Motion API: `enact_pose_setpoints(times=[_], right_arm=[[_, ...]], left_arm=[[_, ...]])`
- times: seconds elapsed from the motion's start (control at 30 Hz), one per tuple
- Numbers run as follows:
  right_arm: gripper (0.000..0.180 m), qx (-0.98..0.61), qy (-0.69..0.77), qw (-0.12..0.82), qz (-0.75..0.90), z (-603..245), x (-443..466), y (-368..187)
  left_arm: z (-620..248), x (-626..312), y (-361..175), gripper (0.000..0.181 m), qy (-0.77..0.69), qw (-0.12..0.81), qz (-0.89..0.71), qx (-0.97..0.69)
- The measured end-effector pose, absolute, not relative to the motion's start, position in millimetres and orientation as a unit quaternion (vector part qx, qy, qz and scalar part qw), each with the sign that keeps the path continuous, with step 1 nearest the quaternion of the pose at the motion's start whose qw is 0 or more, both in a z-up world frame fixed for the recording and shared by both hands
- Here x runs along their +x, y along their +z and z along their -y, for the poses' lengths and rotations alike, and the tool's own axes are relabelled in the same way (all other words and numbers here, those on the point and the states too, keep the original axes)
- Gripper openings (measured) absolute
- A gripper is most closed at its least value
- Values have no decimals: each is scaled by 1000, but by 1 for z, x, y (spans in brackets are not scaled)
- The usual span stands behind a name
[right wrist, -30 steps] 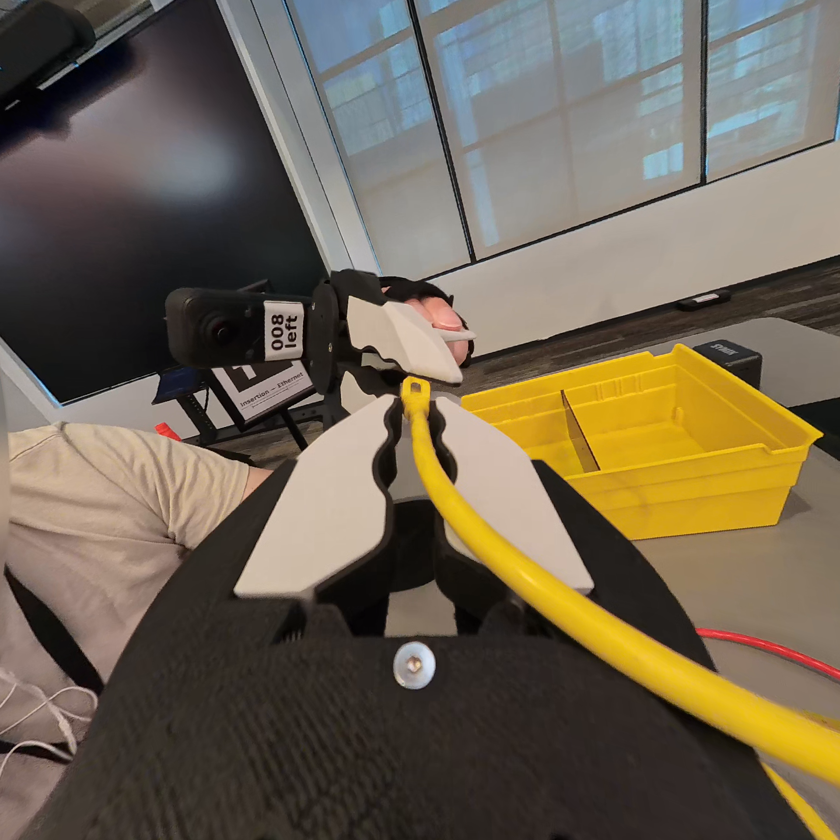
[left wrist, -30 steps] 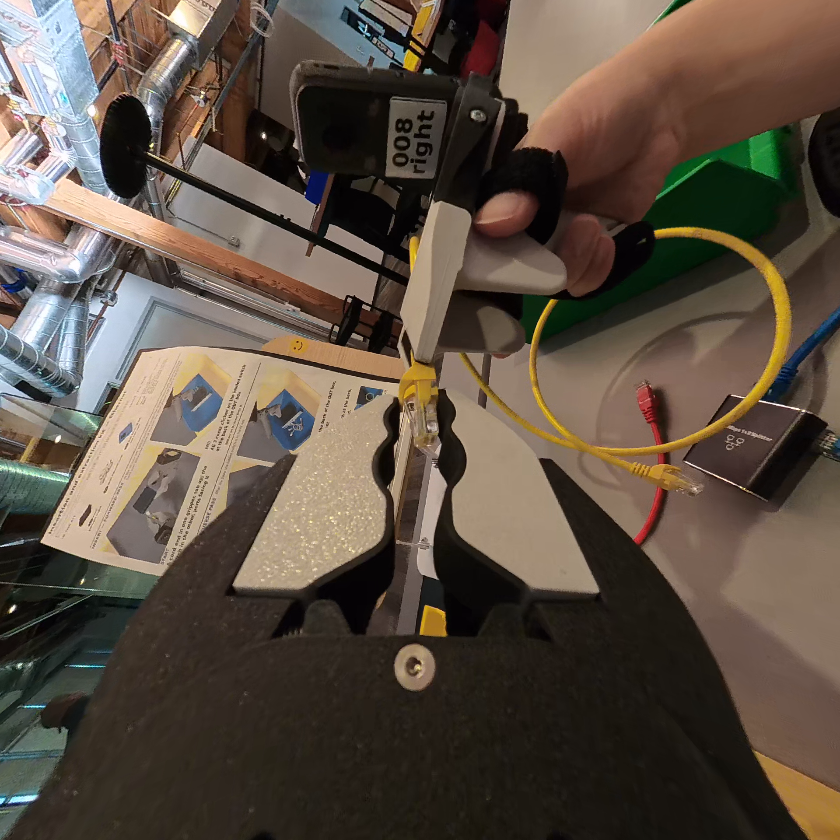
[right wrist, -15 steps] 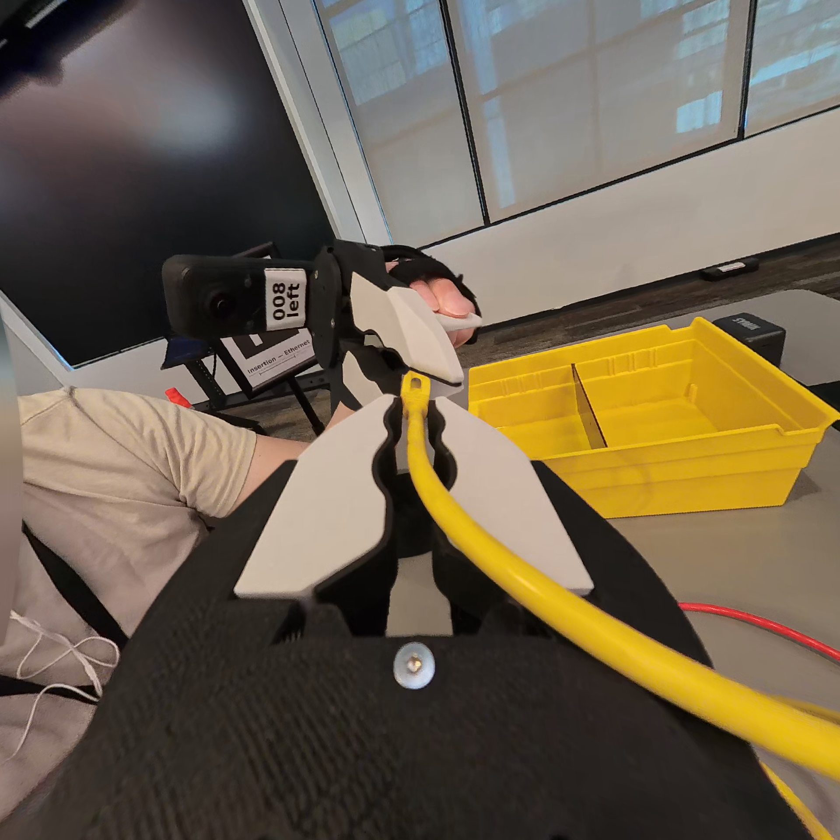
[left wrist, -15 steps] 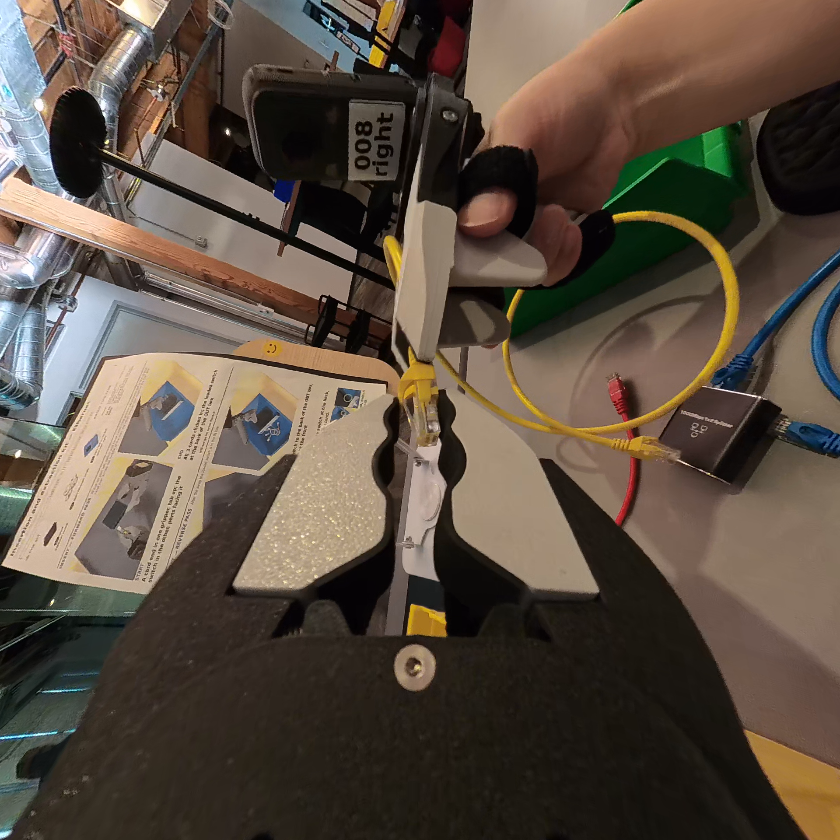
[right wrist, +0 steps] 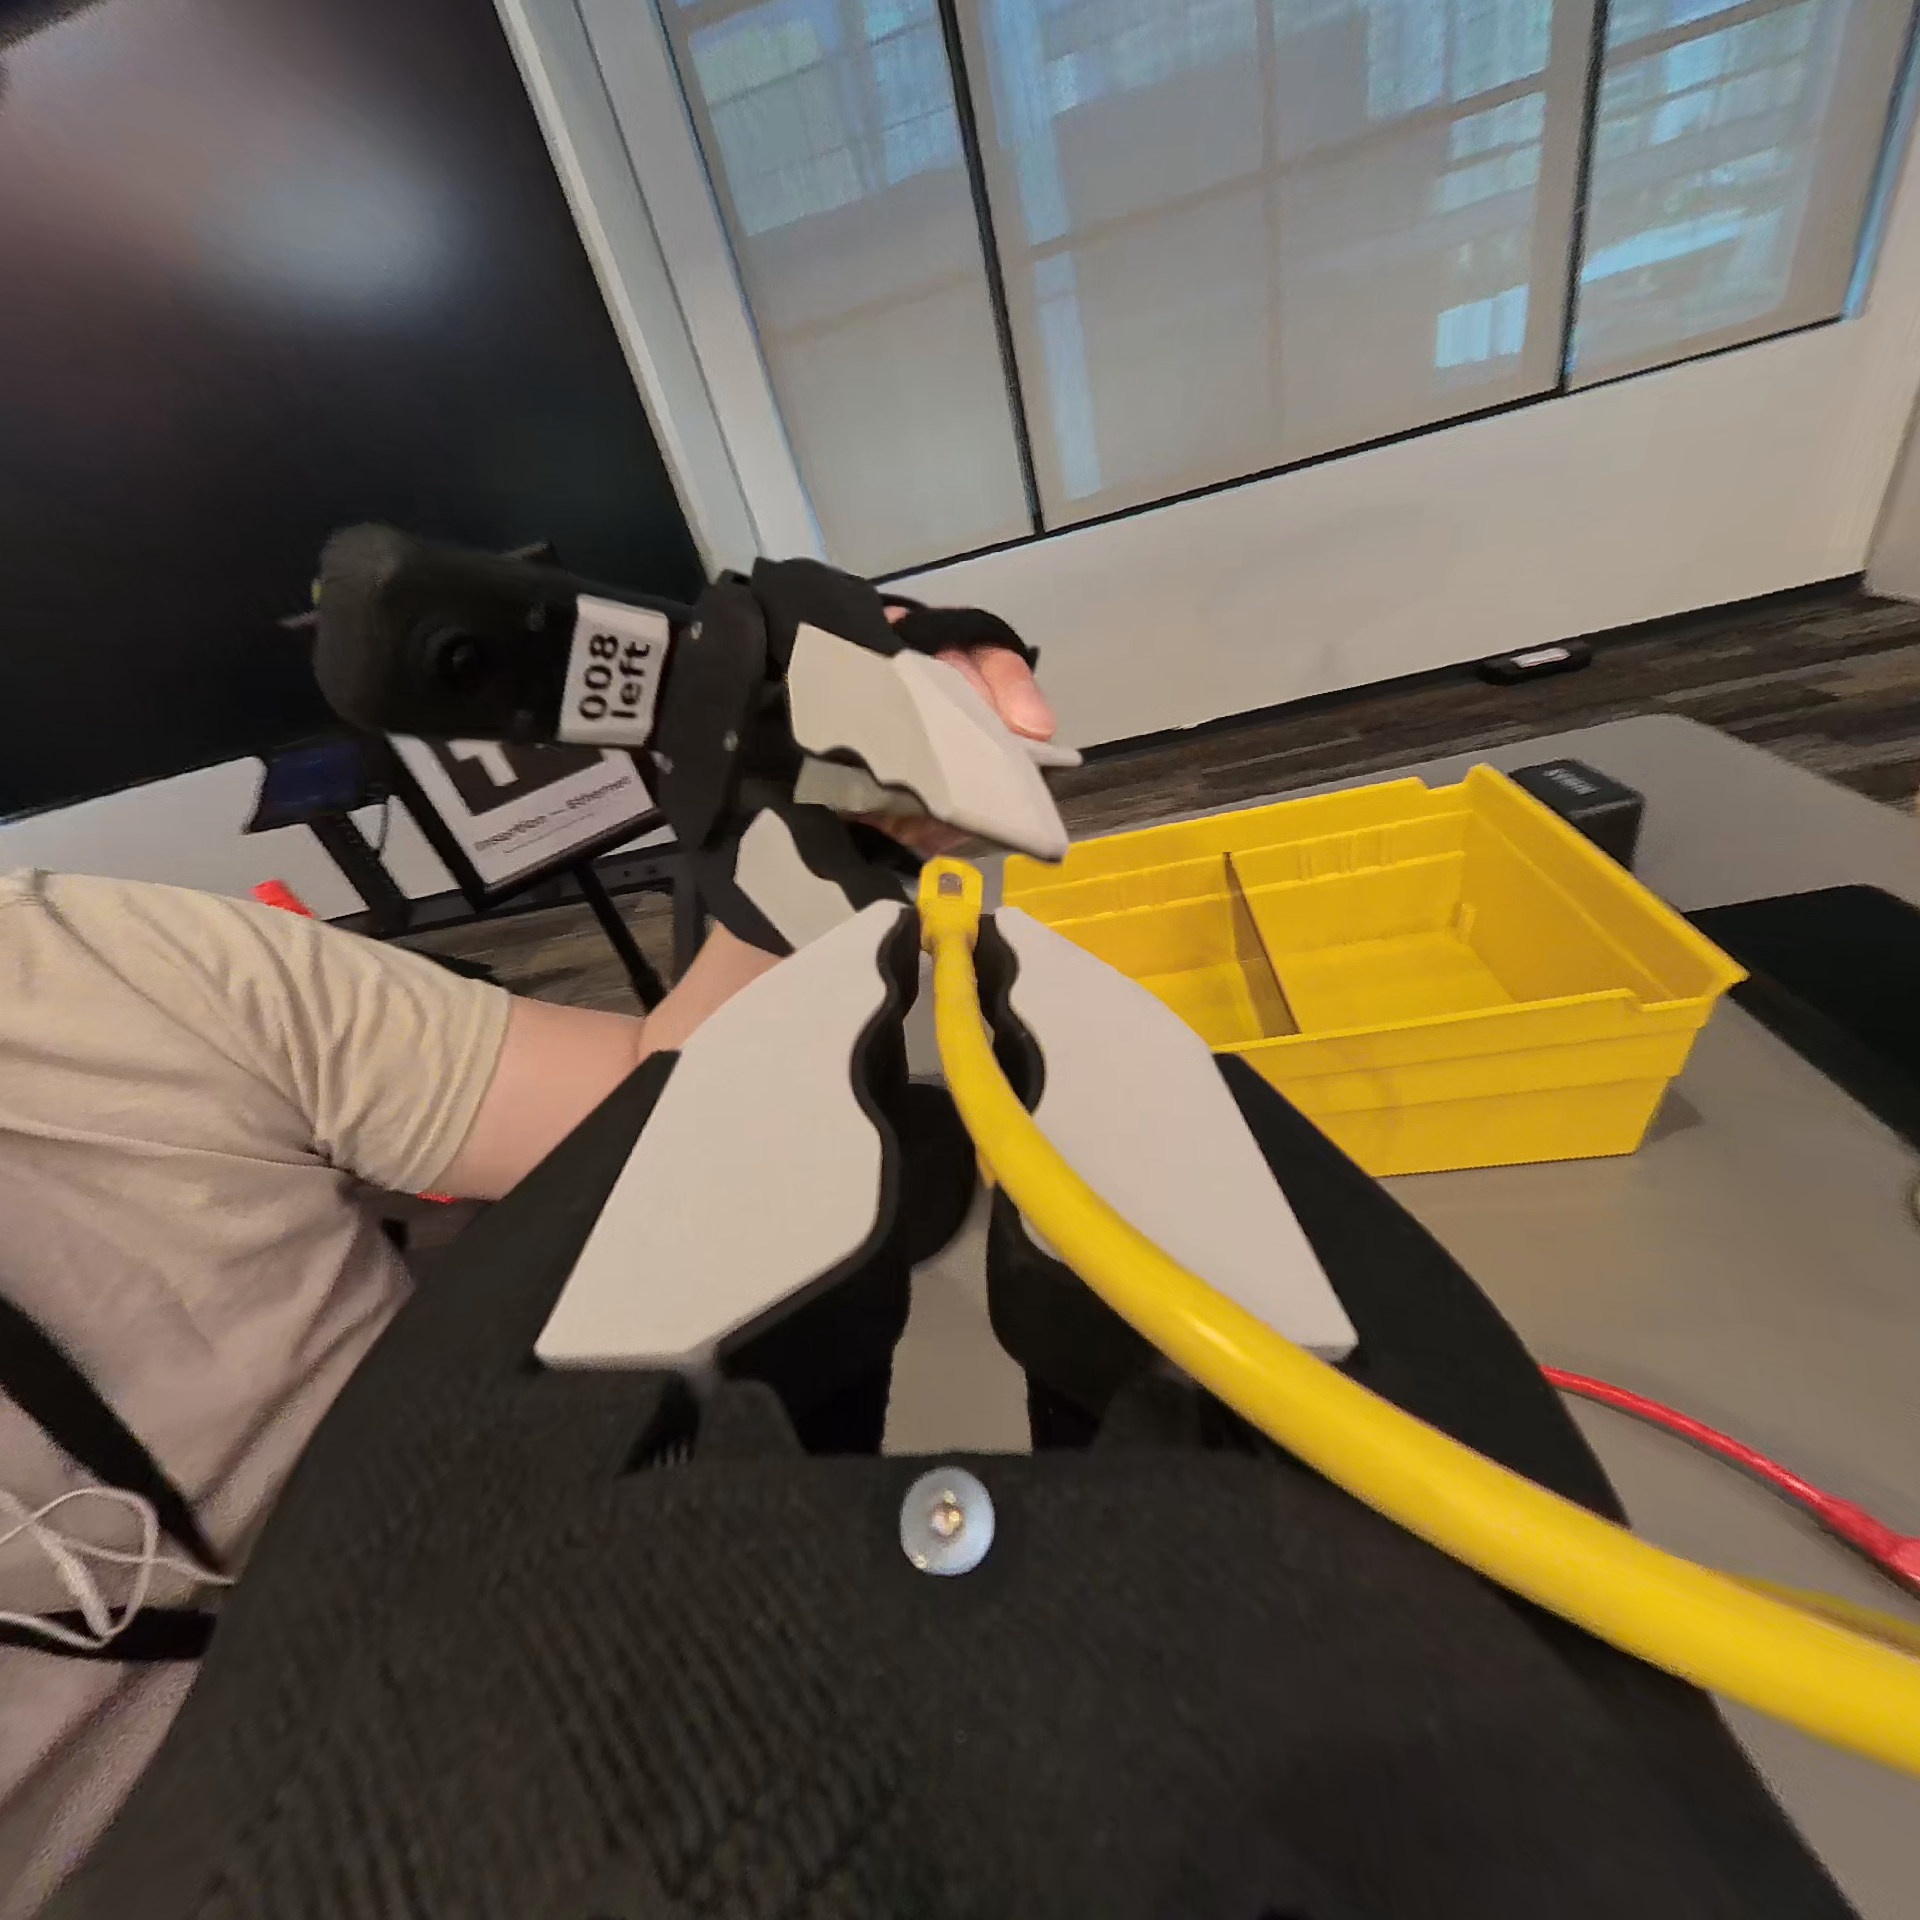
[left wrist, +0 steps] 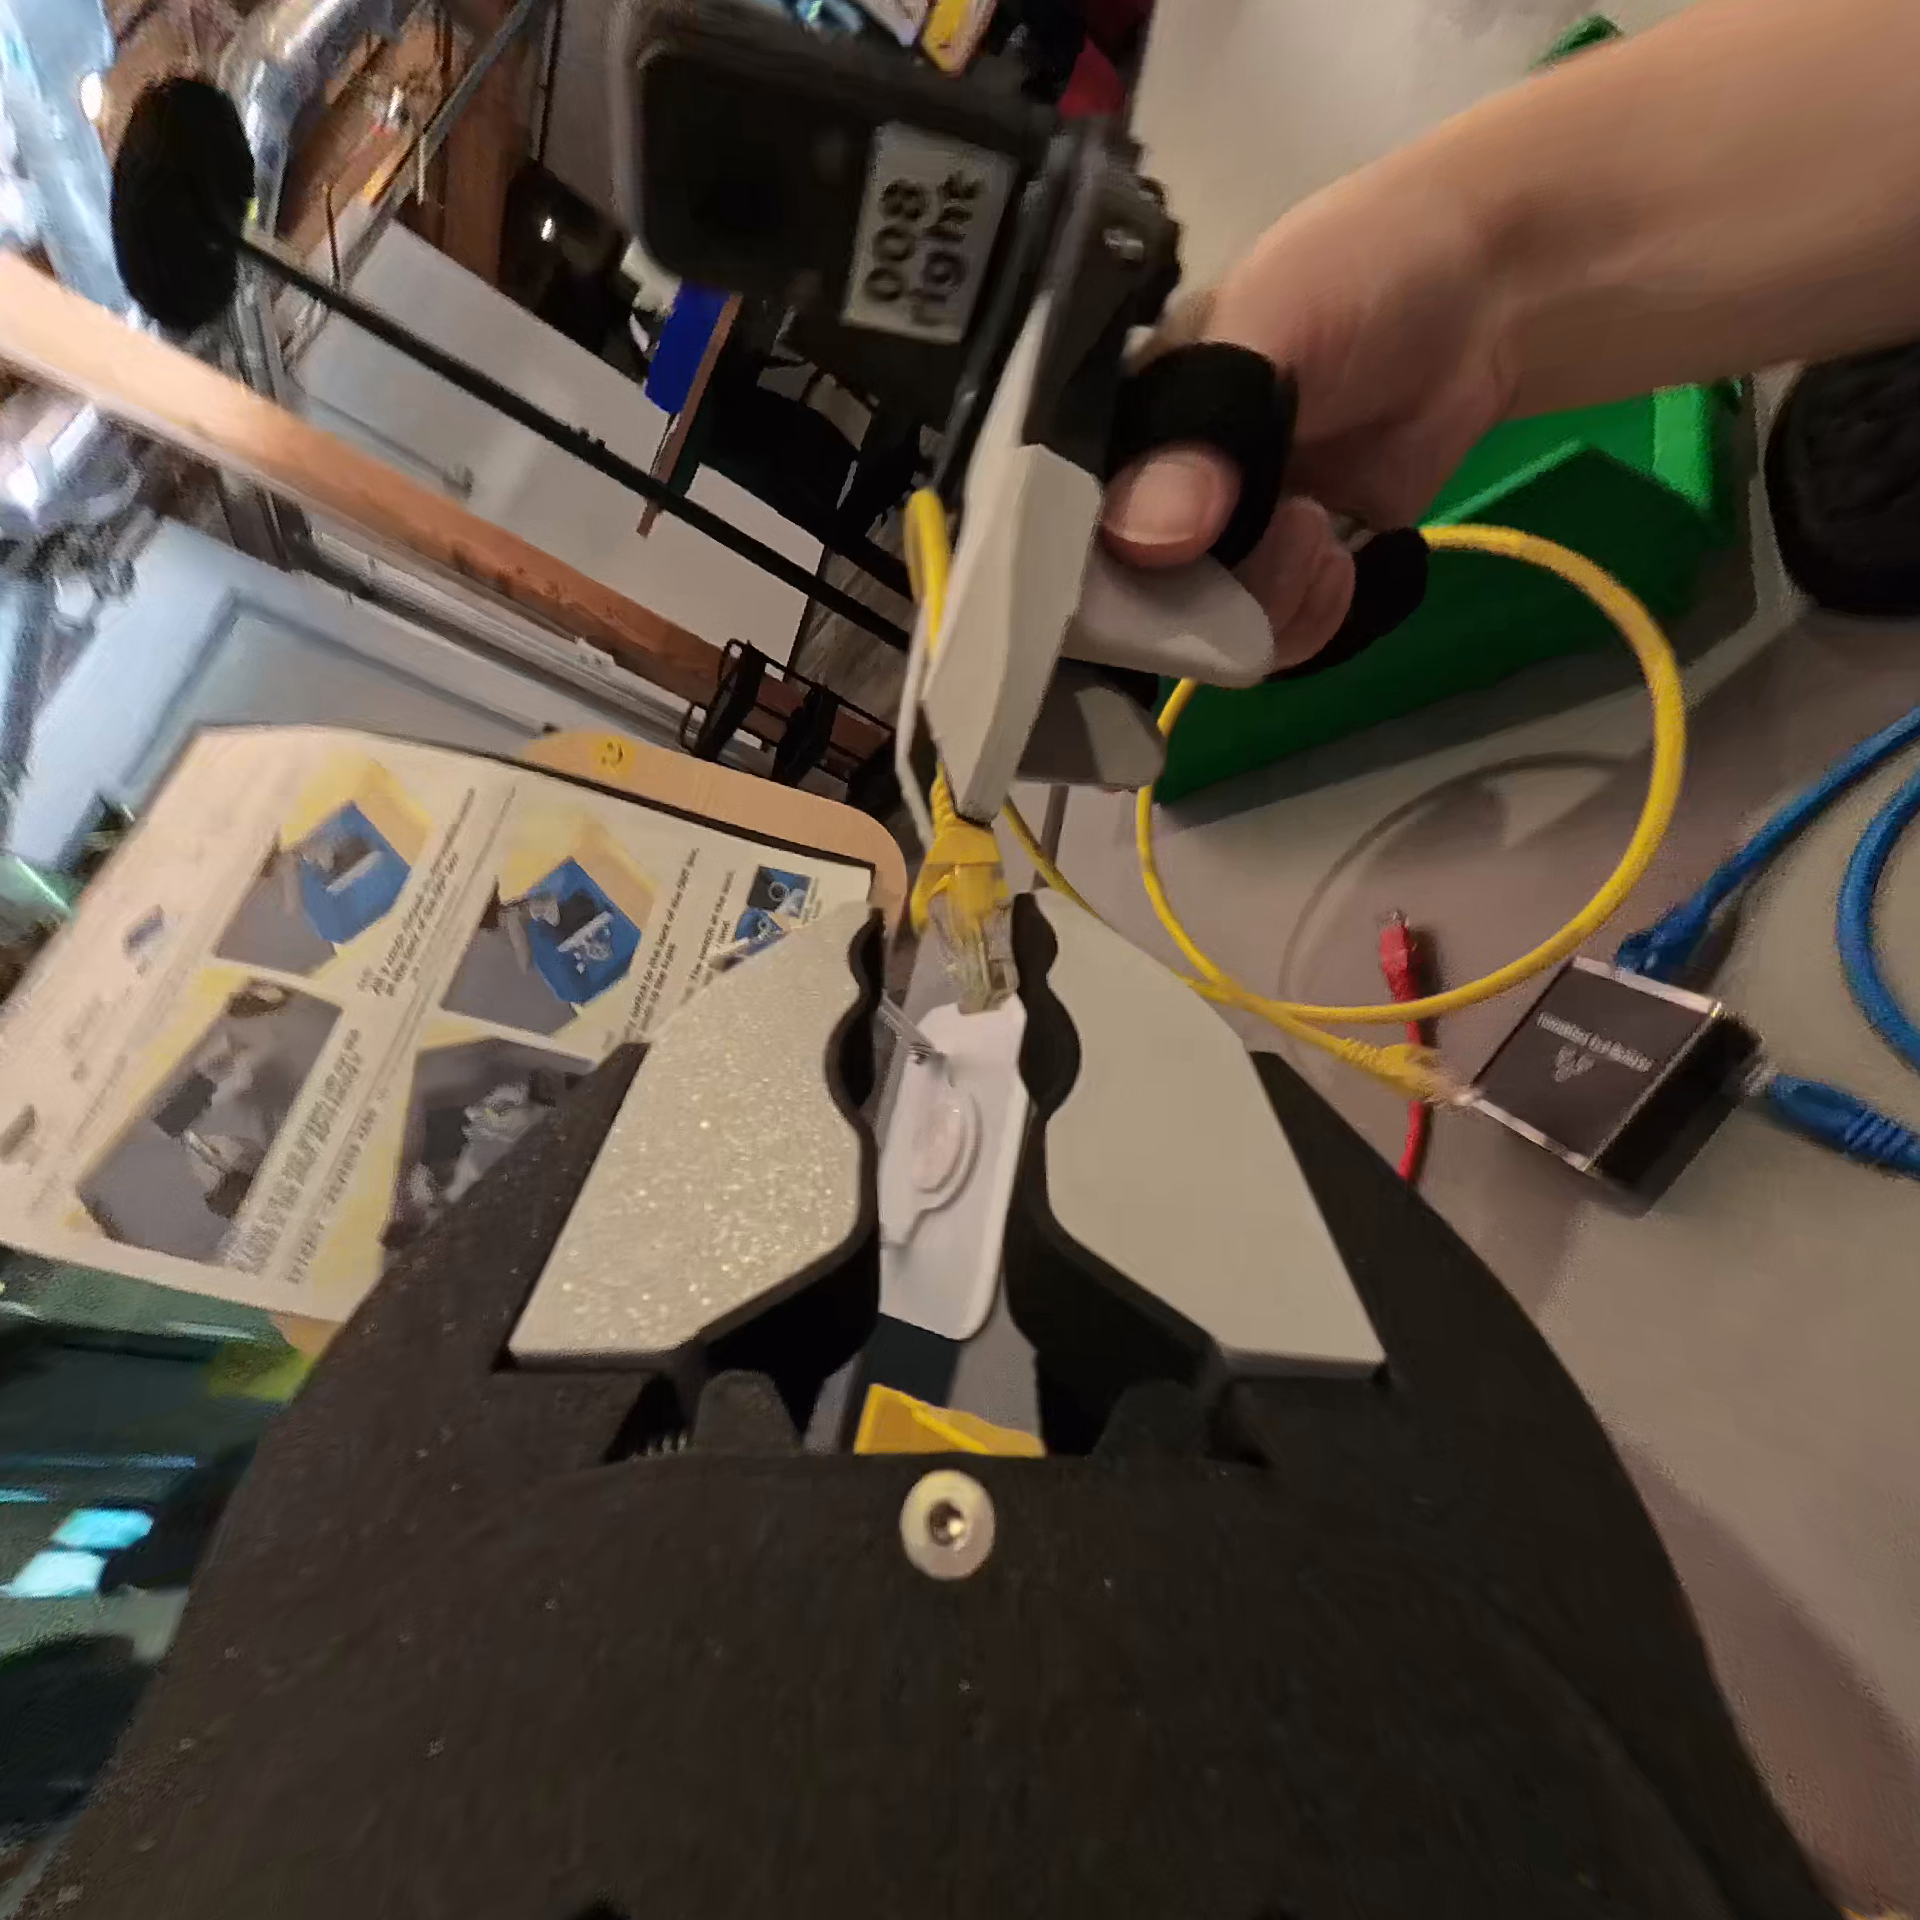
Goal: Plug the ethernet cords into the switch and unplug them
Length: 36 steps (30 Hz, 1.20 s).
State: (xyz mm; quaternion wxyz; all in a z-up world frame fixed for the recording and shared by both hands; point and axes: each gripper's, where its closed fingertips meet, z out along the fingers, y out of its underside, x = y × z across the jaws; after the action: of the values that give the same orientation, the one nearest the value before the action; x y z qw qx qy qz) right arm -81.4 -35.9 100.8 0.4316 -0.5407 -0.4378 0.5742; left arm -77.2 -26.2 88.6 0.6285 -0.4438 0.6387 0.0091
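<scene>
The right gripper (right wrist: 954, 914) is clamped on the yellow cord (right wrist: 1195, 1288) just behind its plug (left wrist: 971, 935), which sits between the parted fingers of the left gripper (left wrist: 948, 920). Beyond, the black switch (left wrist: 1616, 1075) rests on the grey table (left wrist: 1662, 1403), a blue cord (left wrist: 1849, 1122) plugged in.
</scene>
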Motion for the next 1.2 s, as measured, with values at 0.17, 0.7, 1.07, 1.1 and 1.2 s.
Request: enact_pose_setpoints(times=[0.17, 0.7, 1.07, 1.1, 1.2], right_arm=[[12, -501, 582, 473, 432, 47, -55, 136], [12, -385, 557, 533, 507, 154, 13, 212], [12, -343, 565, 540, 521, 177, 34, 223], [12, -342, 566, 541, 519, 176, 36, 224], [12, -338, 567, 542, 521, 177, 40, 224]], left_arm=[[40, -90, 107, 53, -136, 608, -594, -509], [61, -49, -55, 49, -99, 288, -760, -575], [50, -35, -131, 61, -49, 181, -794, -578], [47, -35, -134, 61, -43, 180, -792, -582], [44, -39, -144, 62, -34, 157, -790, -592]])
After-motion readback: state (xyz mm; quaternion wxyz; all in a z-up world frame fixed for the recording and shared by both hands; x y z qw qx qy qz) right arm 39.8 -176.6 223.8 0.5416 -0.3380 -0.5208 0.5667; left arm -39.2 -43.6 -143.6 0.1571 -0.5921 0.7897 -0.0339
